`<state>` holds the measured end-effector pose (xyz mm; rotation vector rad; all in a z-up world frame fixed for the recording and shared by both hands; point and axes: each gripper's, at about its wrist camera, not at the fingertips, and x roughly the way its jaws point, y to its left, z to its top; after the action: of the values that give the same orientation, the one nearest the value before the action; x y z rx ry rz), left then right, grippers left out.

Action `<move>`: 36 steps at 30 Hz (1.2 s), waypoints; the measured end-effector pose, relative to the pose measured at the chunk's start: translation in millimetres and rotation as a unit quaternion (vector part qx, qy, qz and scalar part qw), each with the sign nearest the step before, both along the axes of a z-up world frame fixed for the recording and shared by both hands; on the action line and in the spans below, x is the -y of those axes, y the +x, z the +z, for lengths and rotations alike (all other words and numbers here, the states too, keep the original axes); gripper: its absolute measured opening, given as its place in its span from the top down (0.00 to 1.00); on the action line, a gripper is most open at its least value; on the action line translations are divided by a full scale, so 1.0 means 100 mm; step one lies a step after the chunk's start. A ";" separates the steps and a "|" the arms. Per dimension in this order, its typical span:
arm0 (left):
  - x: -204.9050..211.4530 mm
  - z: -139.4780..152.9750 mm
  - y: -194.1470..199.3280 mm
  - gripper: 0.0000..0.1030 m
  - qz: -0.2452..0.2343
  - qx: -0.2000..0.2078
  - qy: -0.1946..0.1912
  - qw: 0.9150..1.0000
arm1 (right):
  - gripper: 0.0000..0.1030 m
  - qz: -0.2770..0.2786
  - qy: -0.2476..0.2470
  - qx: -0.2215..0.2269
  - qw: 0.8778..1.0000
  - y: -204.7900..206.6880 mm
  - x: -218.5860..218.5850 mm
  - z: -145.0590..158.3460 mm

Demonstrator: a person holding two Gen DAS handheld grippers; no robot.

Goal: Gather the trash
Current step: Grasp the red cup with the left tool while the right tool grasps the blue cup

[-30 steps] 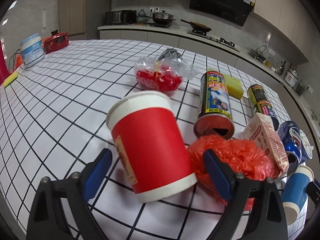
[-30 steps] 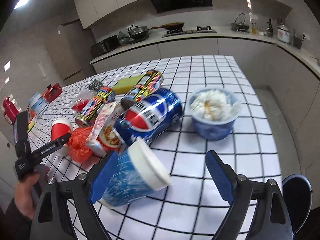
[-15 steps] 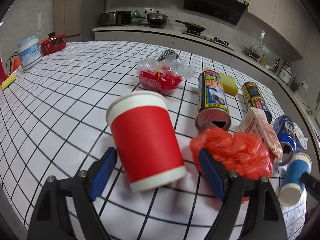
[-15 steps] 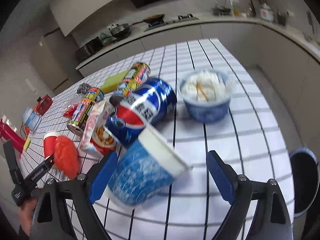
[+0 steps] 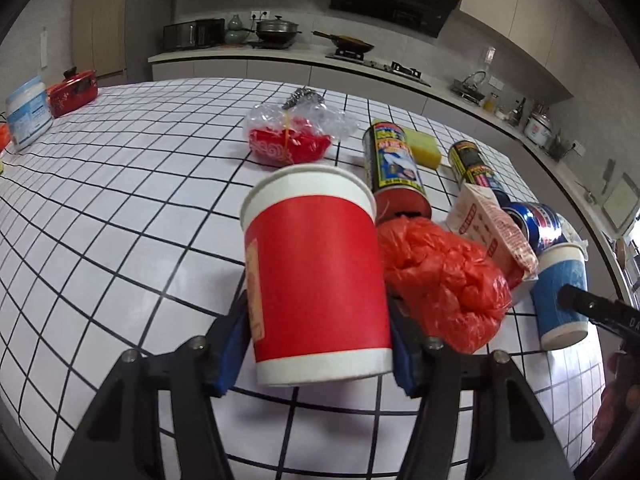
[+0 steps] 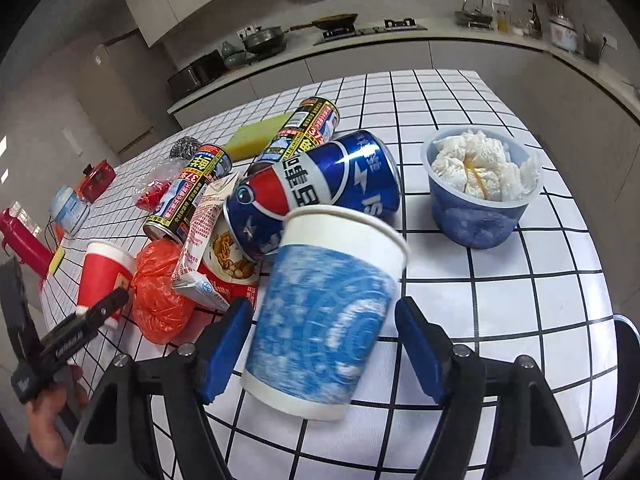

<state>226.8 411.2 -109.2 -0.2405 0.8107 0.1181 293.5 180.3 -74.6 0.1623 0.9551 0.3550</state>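
Left tongs [image 5: 316,344]: jaws have just been closing, blue pads now against both sides of the red cup [image 5: 316,280] low on its wall. I read it as clenched on the cup. Cup upright, base at or just off the table [image 5: 120,184]; can't tell which.

Right tongs [image 6: 324,354]: also just been closing, around the blue cup [image 6: 324,308]. Cup tilted, motion-blurred. Left pad near or at the wall, right pad shows a gap, so not gripped yet by my reading.

Doing it well: paper walls crush, so squeeze only until the cups stop slipping. Level the blue cup between the pads before closing further.

Outward: orange bag [image 5: 440,280] touches the red cup's right side; lift straight up so it doesn't drag. Carton [image 6: 200,240], soda can [image 6: 320,184] and two tall cans crowd behind. Blue bowl of tissue [image 6: 480,192] sits apart to the right.
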 end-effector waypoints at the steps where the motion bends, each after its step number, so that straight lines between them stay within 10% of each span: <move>1: 0.00 0.02 0.04 0.32 0.004 0.000 0.006 1.000 | 0.21 -0.011 0.012 -0.008 1.000 0.01 0.04 0.00; 7: -0.10 -0.02 0.27 0.26 -0.007 -0.021 0.006 1.000 | 0.27 -0.016 0.041 -0.027 0.999 0.06 -0.02 -0.08; 9: -0.09 -0.10 0.29 0.39 -0.025 -0.028 0.000 0.999 | 0.39 -0.015 0.040 -0.029 0.999 0.05 -0.03 -0.10; 36: 1.12 0.41 -0.22 0.44 -0.066 0.047 0.019 0.997 | 0.40 -0.041 -0.005 0.095 0.995 -0.64 0.99 0.52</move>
<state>204.6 298.8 -68.6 -0.1557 0.7276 -0.0019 229.4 81.0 -22.3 0.1548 0.7595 0.2832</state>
